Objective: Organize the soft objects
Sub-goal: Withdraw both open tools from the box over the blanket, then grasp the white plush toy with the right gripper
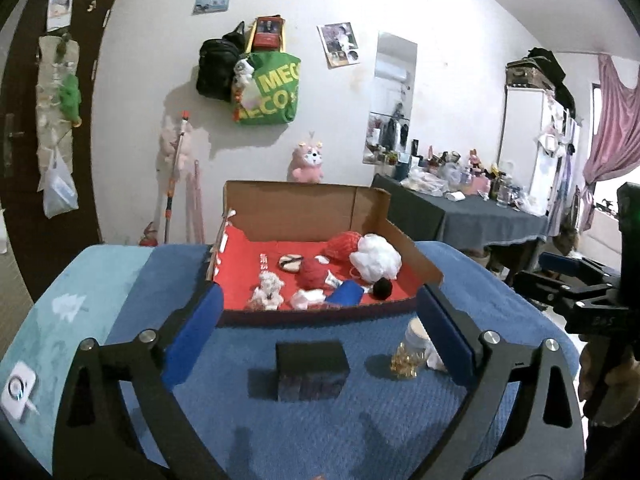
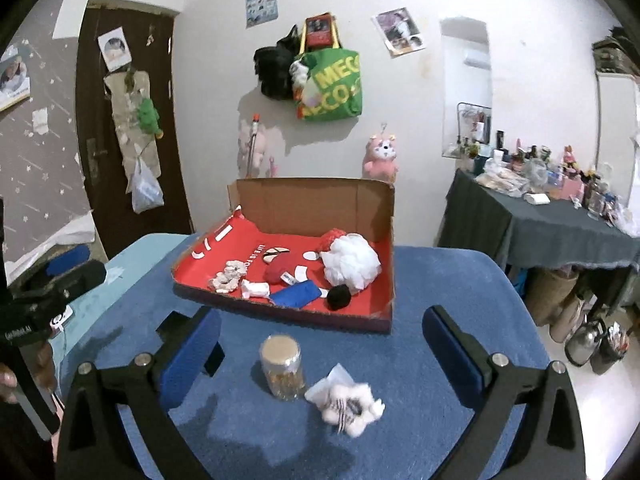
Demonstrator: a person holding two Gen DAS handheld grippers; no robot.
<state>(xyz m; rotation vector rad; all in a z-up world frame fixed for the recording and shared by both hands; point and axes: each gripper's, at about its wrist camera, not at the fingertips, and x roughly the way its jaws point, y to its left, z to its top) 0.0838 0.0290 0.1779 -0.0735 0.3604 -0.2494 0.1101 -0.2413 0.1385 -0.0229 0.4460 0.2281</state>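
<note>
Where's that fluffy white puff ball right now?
In both wrist views the white puff ball lies inside the red-lined cardboard box, toward its right side, against the red yarn ball.

left gripper (image 1: 320,332): black linkage arms, blue pads, silver screws | right gripper (image 2: 322,350): same black frame, blue pads, silver screws, white lettering on handle

A white wall (image 1: 440,12) carried a green tote bag (image 1: 272,88) and a narrow mirror (image 1: 390,96); a dark door (image 2: 120,128) stood left, pink curtains (image 1: 612,120) right.
</note>
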